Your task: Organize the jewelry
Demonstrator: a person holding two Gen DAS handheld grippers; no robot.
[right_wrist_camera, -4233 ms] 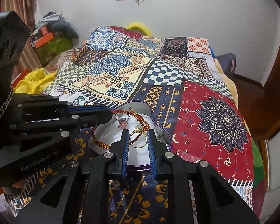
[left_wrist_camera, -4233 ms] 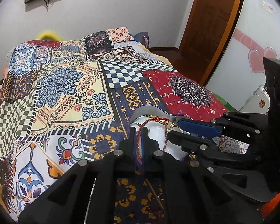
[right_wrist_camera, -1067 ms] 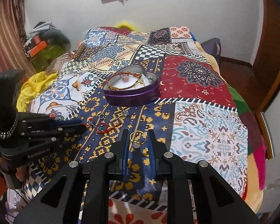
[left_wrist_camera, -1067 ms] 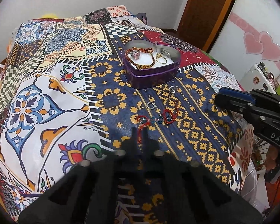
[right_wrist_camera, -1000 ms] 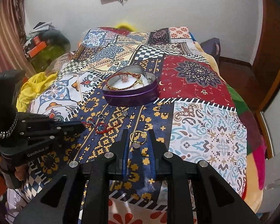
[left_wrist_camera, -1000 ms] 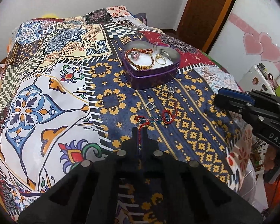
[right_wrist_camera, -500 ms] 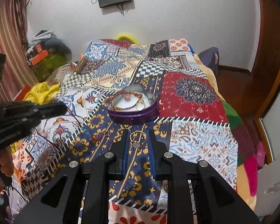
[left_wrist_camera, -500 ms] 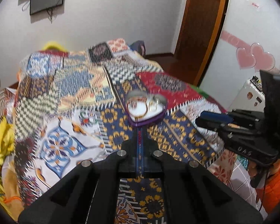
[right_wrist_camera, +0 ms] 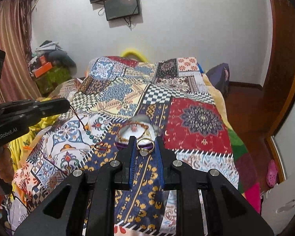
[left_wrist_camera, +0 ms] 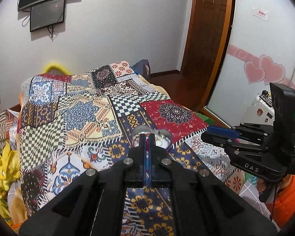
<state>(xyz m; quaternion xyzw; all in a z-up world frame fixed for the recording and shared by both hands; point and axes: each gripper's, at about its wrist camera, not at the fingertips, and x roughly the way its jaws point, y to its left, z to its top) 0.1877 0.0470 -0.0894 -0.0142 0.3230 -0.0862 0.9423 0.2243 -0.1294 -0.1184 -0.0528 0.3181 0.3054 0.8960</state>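
Note:
My left gripper (left_wrist_camera: 147, 137) is shut on a red cord bracelet (right_wrist_camera: 88, 131), which hangs from its tips with teal beads, seen in the right wrist view; the left gripper (right_wrist_camera: 65, 103) is raised high above the bed. My right gripper (right_wrist_camera: 145, 144) is shut on a gold ring (right_wrist_camera: 144, 147) with a pale stone. The purple heart-shaped jewelry tin (right_wrist_camera: 135, 131) sits on the quilt beyond both grippers, holding a beaded bracelet and rings; it is partly hidden behind my left fingers in the left wrist view (left_wrist_camera: 163, 139).
A patchwork quilt (left_wrist_camera: 78, 118) covers the bed. The right gripper (left_wrist_camera: 222, 133) shows at the right of the left wrist view. Yellow cloth (left_wrist_camera: 0, 167) lies left of the bed. A wooden door (left_wrist_camera: 206, 29) and a mirrored wardrobe (left_wrist_camera: 265, 68) stand to the right.
Both grippers have lifted up and back from the quilt. The red cord bracelet has come off the quilt and now dangles from the left gripper. The ring stays in the right gripper.

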